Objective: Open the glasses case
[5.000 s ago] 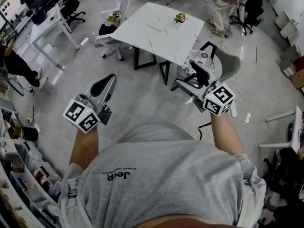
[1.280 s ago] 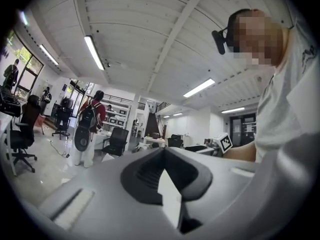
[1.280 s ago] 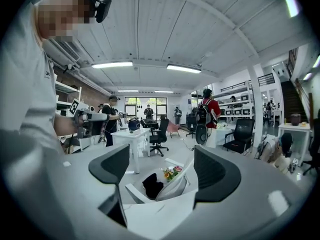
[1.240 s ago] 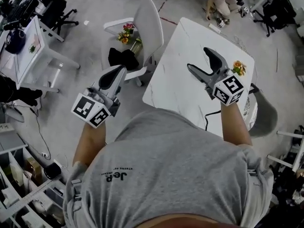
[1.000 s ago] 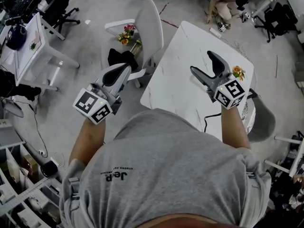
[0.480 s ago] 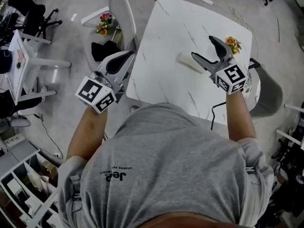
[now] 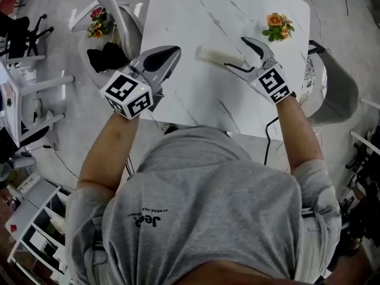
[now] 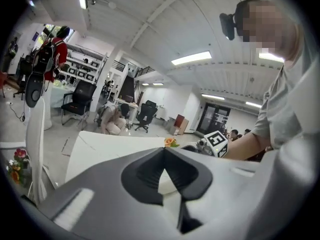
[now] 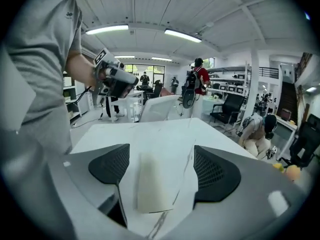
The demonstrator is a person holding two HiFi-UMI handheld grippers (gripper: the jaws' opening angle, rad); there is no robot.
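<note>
Two grippers above the white table, glasses case at the right one.

Head view: the cream glasses case point(image 7: 215, 55) lies on the white marble table point(image 7: 190, 10). The right gripper point(image 7: 235, 53) has its jaws spread about the case's end. The left gripper point(image 7: 172, 53), jaws pressed together, hovers near the case's other end. Flowers point(image 7: 276, 25) stand farther along the table.
Left gripper view: the left gripper point(image 8: 164, 159) is closed on nothing.
Right gripper view: the right gripper point(image 9: 162, 173) is wide apart. The glasses case point(image 9: 156, 184) lies flat between the pads and seems to touch neither.
</note>
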